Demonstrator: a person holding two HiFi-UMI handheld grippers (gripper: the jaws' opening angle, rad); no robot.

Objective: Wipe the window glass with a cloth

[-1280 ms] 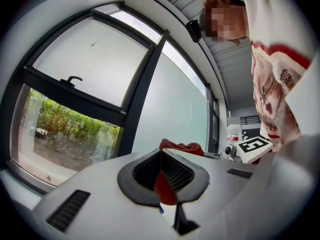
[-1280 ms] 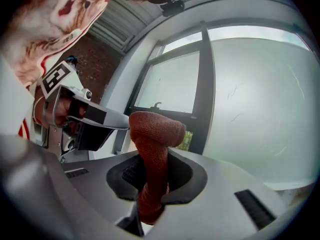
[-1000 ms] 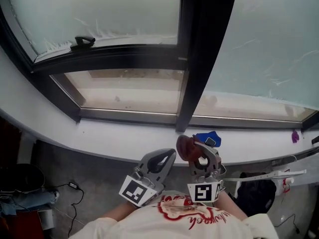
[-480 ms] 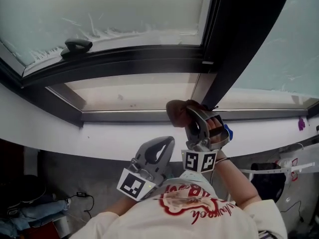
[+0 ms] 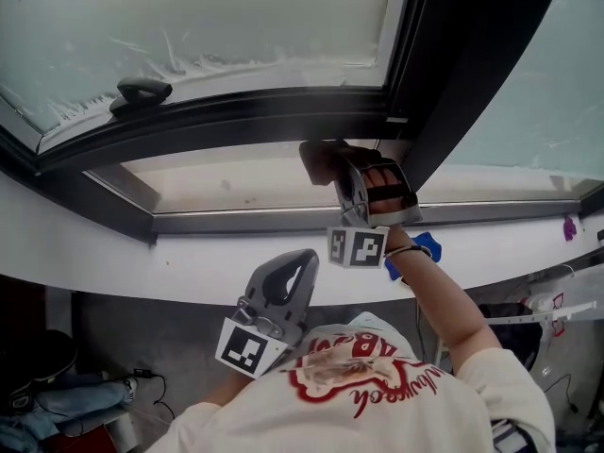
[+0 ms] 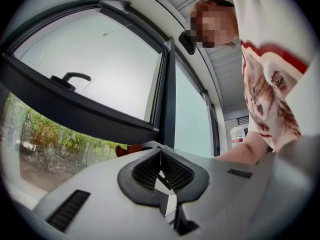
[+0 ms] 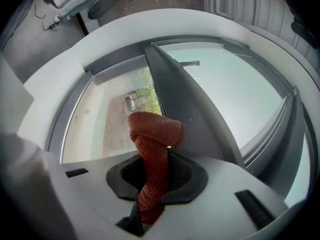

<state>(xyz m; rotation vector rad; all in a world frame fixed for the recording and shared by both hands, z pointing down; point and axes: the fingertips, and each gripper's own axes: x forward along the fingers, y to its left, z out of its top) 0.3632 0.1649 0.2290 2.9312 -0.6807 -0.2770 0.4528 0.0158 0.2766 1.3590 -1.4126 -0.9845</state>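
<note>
My right gripper (image 5: 338,166) is shut on a reddish-brown cloth (image 5: 316,157), held up against the lower window glass (image 5: 236,173) just left of the dark mullion (image 5: 453,74). In the right gripper view the bunched cloth (image 7: 152,134) stands up out of the jaws of that gripper (image 7: 155,160), with the glass (image 7: 112,114) and mullion (image 7: 187,106) close behind it. My left gripper (image 5: 304,260) hangs low by the person's chest, shut with nothing in it. In the left gripper view its jaws (image 6: 160,150) meet, and a bit of the cloth (image 6: 127,149) shows beyond them.
A white sill (image 5: 189,262) runs under the window, with a blue object (image 5: 418,250) and a small purple one (image 5: 569,226) on it. The upper frosted pane (image 5: 208,17) is tilted open and has a black handle (image 5: 142,90). A white bottle (image 6: 237,134) stands at the right.
The right gripper has risen with the cloth from above the sill to the lower glass beside the mullion. The left gripper has stayed low and shut.
</note>
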